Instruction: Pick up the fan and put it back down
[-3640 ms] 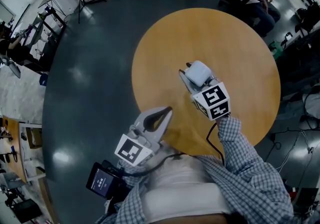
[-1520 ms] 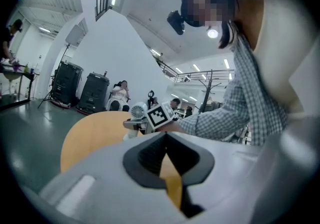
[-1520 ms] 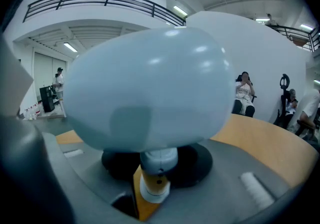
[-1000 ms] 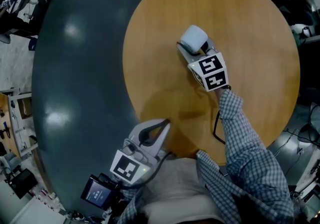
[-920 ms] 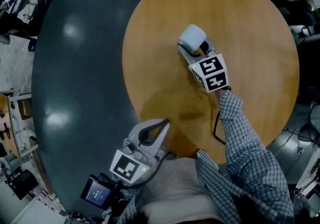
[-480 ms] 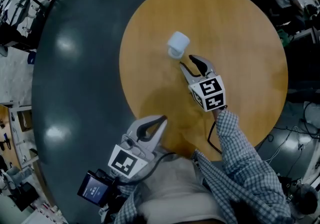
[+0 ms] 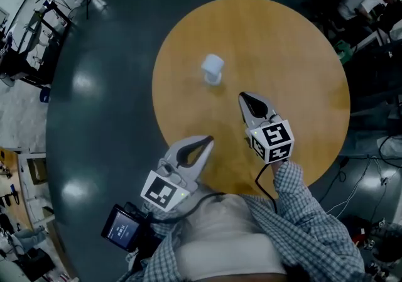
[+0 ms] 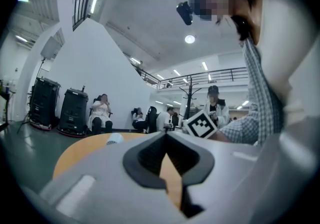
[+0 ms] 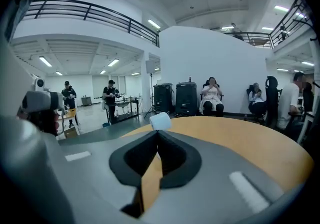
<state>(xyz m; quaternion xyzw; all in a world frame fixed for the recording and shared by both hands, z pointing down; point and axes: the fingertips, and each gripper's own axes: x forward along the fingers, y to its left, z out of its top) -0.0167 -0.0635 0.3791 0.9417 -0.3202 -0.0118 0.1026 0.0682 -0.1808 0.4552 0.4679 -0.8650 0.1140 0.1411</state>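
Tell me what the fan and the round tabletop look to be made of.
The fan: probably plastic, smooth and matte; its pale shell is one even colour with rounded edges. The round tabletop: wood or wood-look laminate, satin finish; faint straight grain streaks cross the warm brown surface, real or printed I cannot tell.

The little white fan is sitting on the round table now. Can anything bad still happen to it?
Maybe. The right tool, whose jaws have just closed on nothing, is close to the fan; a careless swing could knock it over. The fan looks small and light, so a bump to the table might tip it too. The left tool, also shut, is farther off, so less worry.
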